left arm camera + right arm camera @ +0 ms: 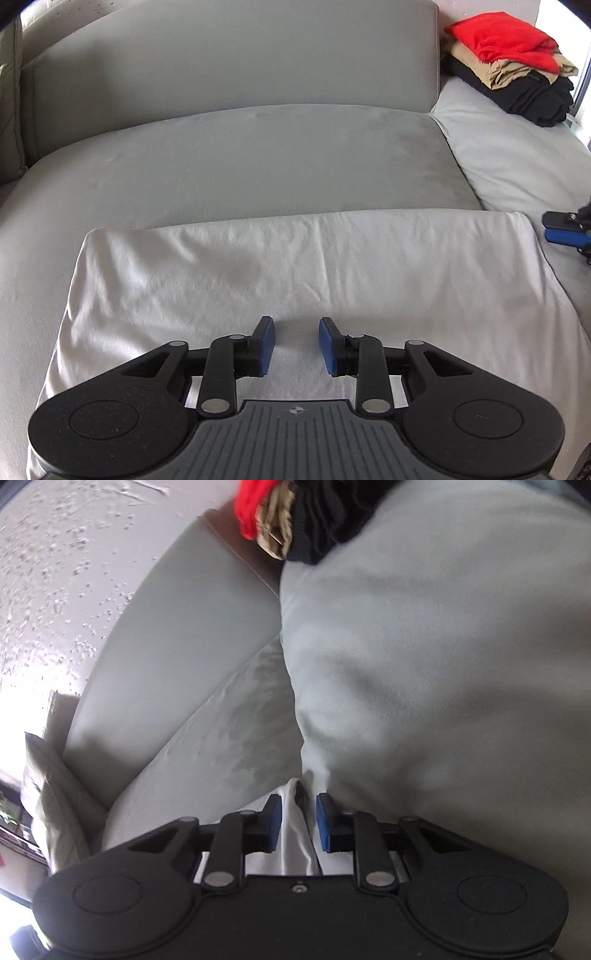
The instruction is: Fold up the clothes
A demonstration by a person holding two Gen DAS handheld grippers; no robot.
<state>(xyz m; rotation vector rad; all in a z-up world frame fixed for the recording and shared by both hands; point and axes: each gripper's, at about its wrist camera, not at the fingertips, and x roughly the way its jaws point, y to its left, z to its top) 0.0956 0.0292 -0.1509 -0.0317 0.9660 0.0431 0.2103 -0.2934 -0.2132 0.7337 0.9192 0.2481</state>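
Left gripper (pixel 296 345) apart, empty, over folded white garment (pixel 332 266). Right gripper (pixel 298 821) at its far-right corner; pad contact on the cloth fold unclear.

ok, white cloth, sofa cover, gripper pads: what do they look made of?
White cloth: thin woven fabric, probably cotton, matte; fine soft creases.
Sofa cushion: suede-like or microfibre cover, I'd guess; darker brushed patches in the nap.
Pads: blue, matte, rubbery-looking facing on black hard plastic arms; exact material unclear.
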